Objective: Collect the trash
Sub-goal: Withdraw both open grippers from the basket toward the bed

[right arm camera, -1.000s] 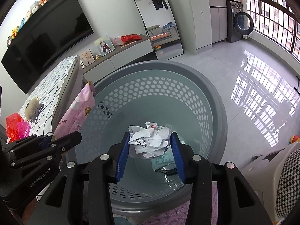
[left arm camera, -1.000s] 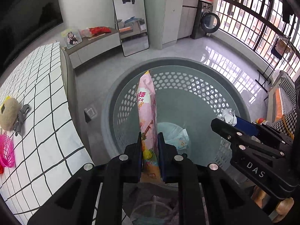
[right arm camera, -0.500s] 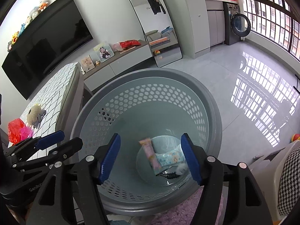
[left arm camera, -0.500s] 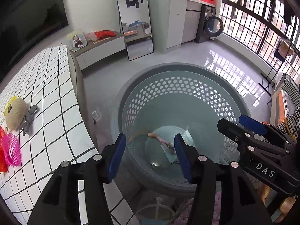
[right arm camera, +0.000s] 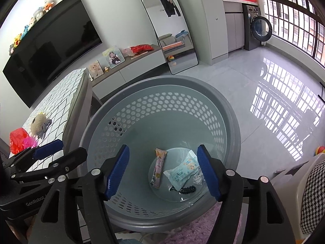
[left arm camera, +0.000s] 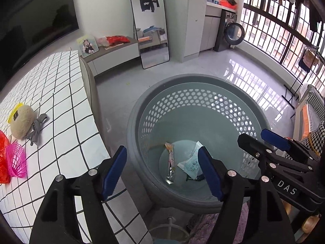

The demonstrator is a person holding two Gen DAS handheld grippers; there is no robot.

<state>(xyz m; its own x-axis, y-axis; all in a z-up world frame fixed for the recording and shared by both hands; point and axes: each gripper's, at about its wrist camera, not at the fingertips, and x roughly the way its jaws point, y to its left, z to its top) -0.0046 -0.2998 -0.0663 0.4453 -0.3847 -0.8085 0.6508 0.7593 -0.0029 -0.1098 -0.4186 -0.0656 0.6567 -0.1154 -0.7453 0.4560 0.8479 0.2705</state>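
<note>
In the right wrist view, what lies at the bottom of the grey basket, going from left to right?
Pink snack wrapper → pale blue wipes packet → crumpled paper, all inside the basket.

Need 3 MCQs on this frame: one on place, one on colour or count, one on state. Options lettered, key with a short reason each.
1. Where does the pink snack wrapper lie?
A. on the checked tablecloth
B. on the bottom of the grey basket
C. between the left tongs

2. What colour are the pads on the right tongs?
A. blue
B. red
C. yellow

3. How do the left tongs stand?
A. shut on the wrapper
B. shut on nothing
C. open, holding nothing

Key: B, the wrapper lies flat on the basket floor beside a pale blue wipes packet and a crumpled paper. A, both pads show blue in the right wrist view. C, the jaws have just been opening and stand wide apart, with only the basket seen far below between them.
</note>
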